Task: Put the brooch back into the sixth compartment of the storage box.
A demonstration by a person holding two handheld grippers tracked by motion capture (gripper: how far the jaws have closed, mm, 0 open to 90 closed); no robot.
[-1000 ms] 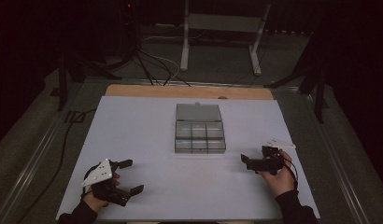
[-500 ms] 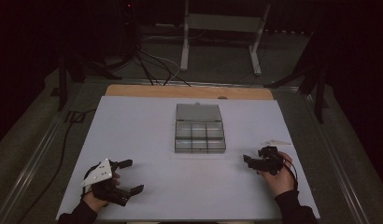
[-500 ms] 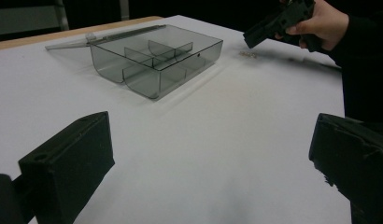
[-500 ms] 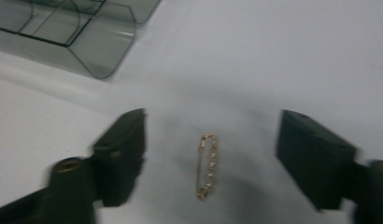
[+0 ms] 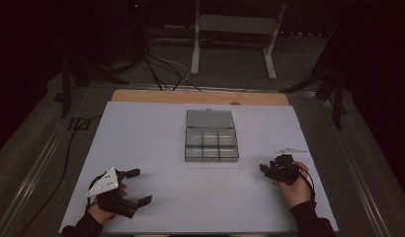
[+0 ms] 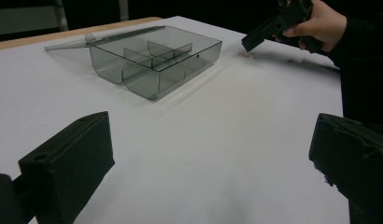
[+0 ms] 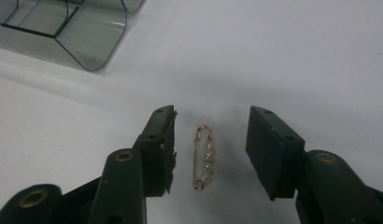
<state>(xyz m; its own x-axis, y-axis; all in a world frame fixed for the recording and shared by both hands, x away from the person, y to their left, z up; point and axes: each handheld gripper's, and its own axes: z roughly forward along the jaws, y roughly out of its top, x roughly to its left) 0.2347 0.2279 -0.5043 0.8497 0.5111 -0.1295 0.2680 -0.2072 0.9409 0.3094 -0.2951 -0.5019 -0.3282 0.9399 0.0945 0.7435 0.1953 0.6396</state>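
Table (image 5: pixel 156 148): white top, wooden strip along the far edge, dark room around it.

Box (image 5: pixel 211 135): clear grey, partitioned, lid laid flat behind it at 12 o'clock. Sits at table centre. Compartments look empty, though the far ones are hard to read.

Left gripper (image 5: pixel 133 186): at 7 o'clock from the box, well apart. Jaws wide, nothing between them; its own view shows bare table in the gap.

Right gripper (image 5: pixel 265 169): at 4 o'clock from the box, near the table's right edge, tipped down toward the surface. Jaws partly apart, straddling the pin without touching it.

Pin (image 7: pixel 203 157): gold safety pin strung with small pale beads, flat on the table, lengthwise between the right jaws, nearer the left one.

Risks, judged:
- Pin is thin and lies flat; jaws closing above table level would likely pass over it and meet empty.
- Off-centre placement means one jaw likely strikes first and skates the pin sideways on the smooth top.
- A pinch on the beads alone could roll or tilt it out on lifting.
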